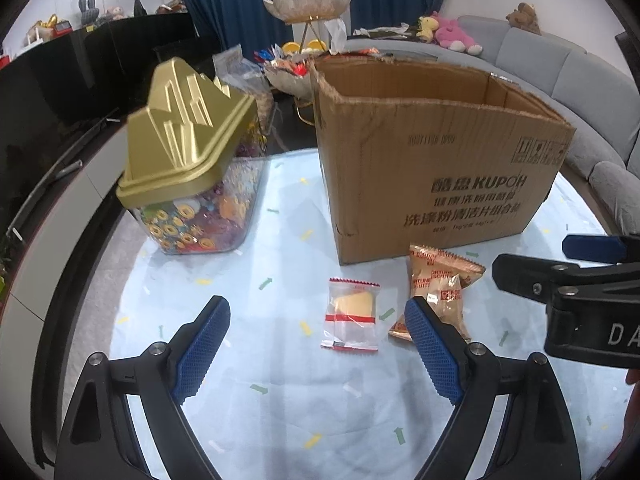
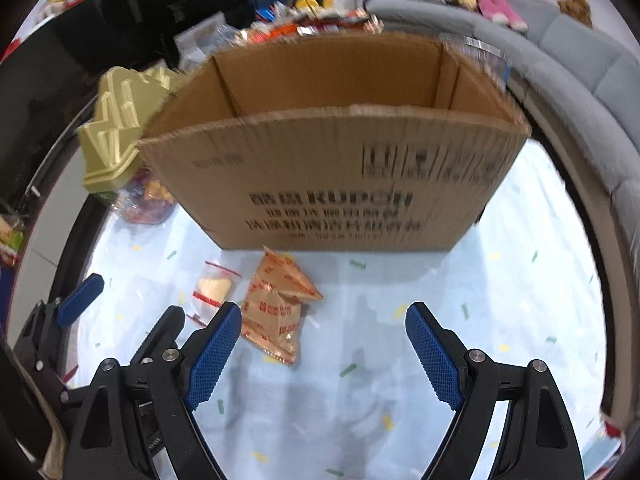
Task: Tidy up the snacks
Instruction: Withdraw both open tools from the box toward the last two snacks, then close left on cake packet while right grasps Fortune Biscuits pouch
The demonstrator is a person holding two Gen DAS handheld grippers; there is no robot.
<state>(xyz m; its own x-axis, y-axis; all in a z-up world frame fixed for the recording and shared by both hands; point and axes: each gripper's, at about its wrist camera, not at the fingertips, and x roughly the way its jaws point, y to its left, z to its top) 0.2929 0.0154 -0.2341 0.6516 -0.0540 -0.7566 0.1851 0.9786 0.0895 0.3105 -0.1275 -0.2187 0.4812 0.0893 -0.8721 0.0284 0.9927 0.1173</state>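
Note:
Two snack packets lie on the pale blue tablecloth in front of an open cardboard box (image 1: pixel 432 168) (image 2: pixel 328 168). One is a clear packet with a yellow snack (image 1: pixel 352 316) (image 2: pixel 214 288). The other is an orange-brown packet (image 1: pixel 444 280) (image 2: pixel 280 304). My left gripper (image 1: pixel 316 302) (image 2: pixel 138 296) hangs open just above the clear packet, its right finger in front of the orange packet's corner. My right gripper (image 2: pixel 324 308) (image 1: pixel 532 258) is open too, with the orange packet by its left finger and bare cloth between its pads. Neither holds anything.
A clear candy jar with a gold lid (image 1: pixel 192 184) (image 2: pixel 116 136) stands left of the box. Behind the box are a tiered snack bowl (image 1: pixel 308 8) and loose bags. A grey sofa (image 1: pixel 580 80) curves along the table's right side, and a dark cabinet (image 1: pixel 80 60) sits left.

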